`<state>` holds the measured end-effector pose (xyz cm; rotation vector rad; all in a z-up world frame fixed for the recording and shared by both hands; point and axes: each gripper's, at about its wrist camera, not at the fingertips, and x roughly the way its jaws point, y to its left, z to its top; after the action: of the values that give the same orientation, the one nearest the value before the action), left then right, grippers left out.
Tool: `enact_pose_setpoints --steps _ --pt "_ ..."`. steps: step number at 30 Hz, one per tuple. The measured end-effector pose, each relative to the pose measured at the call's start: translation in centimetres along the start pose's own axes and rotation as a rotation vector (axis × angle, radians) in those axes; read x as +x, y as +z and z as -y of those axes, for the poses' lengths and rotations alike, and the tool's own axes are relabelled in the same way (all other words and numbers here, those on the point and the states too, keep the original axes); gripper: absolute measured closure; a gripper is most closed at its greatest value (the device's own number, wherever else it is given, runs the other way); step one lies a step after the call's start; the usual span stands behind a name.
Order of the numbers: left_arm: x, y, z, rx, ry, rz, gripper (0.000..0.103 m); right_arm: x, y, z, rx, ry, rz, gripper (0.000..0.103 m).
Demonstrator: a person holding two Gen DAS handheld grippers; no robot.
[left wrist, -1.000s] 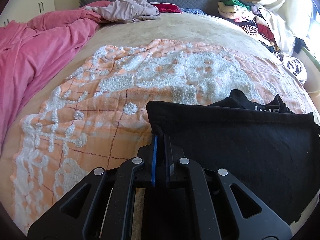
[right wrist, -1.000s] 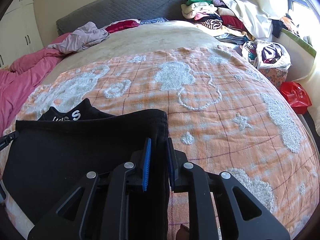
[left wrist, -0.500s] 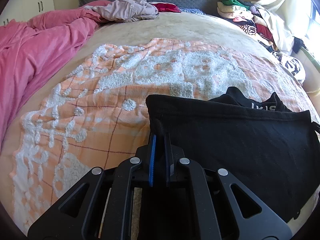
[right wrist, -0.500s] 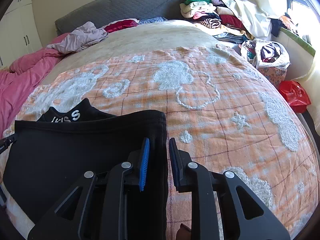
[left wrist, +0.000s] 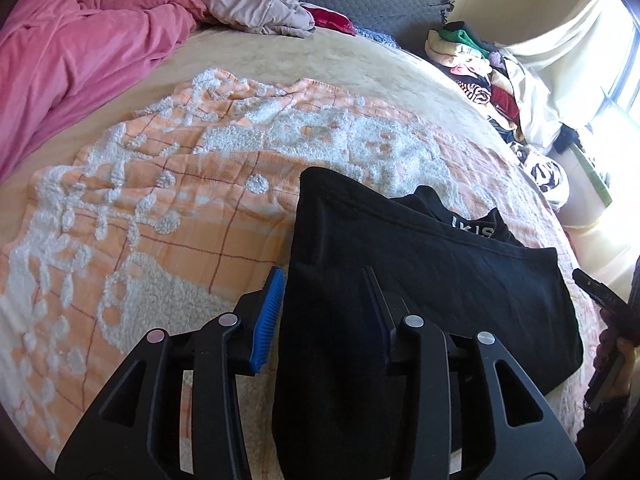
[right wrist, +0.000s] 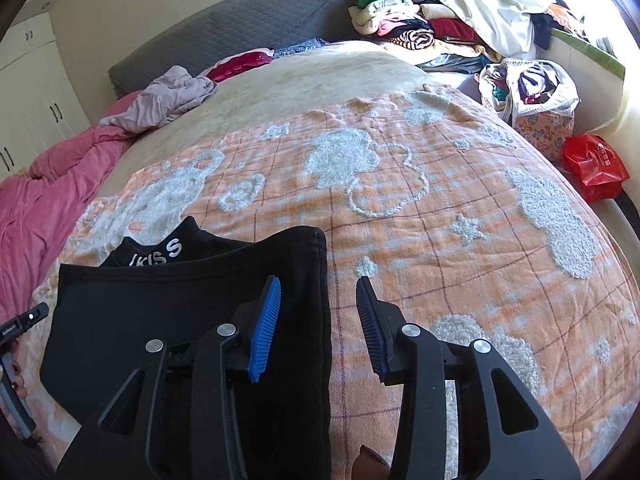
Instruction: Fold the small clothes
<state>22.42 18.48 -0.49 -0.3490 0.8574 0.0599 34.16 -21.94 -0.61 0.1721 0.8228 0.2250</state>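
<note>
— What lies before me?
— A black garment [left wrist: 432, 280], folded flat on the bed's orange-and-white blanket [left wrist: 168, 216], its hemmed edge uppermost.
— Any marking?
— White lettering on a black band [right wrist: 156, 254] protruding just beyond the fold's far edge.

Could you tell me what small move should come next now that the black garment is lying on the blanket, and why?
Probably lift both grippers clear. The left gripper and right gripper are opening, pads off the cloth, and the black garment lies folded on the blanket, waistband peeking out behind the folded edge.
</note>
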Motion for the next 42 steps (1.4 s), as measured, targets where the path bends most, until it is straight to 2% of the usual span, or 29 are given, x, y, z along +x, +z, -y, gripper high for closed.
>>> enact_pose_setpoints --steps 2,7,9,12,18,20,28,32,36,39,42 --pt "-0.3 -0.4 -0.5 -0.019 -0.039 -0.020 0.064 -0.8 -0.3 -0.1 -0.006 -0.014 0.015 0.059" --pt "-0.6 -2.7 -1.2 0.002 -0.110 -0.056 0.064 -2.8 -1.6 0.4 0.013 -0.011 0.028 0.054" --pt "-0.8 -3.5 -1.3 0.017 -0.134 -0.053 0.064 -3.4 -2.2 0.8 0.034 -0.004 0.024 0.047" --pt "-0.4 -3.8 -2.1 -0.009 -0.180 -0.056 0.062 -4.0 -3.2 1.5 0.083 0.030 0.005 0.047" --pt "1.2 -4.4 -3.0 -0.071 -0.242 -0.116 0.062 -3.8 -5.3 1.9 0.142 0.079 -0.058 0.047" --pt "1.2 -4.4 -3.2 -0.092 -0.254 -0.118 0.062 -3.7 -6.1 1.9 0.159 0.106 -0.076 0.047" --pt "0.9 -4.9 -3.5 -0.149 -0.255 -0.134 0.062 -2.5 -7.2 0.8 0.146 0.120 -0.125 0.047" --pt "0.8 -5.3 -3.6 -0.194 -0.275 -0.153 0.063 -2.0 -7.5 1.3 0.172 0.142 -0.153 0.056" --pt "0.5 -5.8 -3.5 -0.197 -0.274 -0.161 0.063 -2.0 -7.5 1.4 0.181 0.164 -0.160 0.070" --pt "0.5 -5.9 -3.6 -0.205 -0.278 -0.158 0.063 -2.0 -7.5 1.1 0.170 0.159 -0.158 0.072" --pt "0.5 -5.8 -3.5 -0.200 -0.281 -0.152 0.074 -2.1 -7.5 1.1 0.175 0.168 -0.155 0.079"
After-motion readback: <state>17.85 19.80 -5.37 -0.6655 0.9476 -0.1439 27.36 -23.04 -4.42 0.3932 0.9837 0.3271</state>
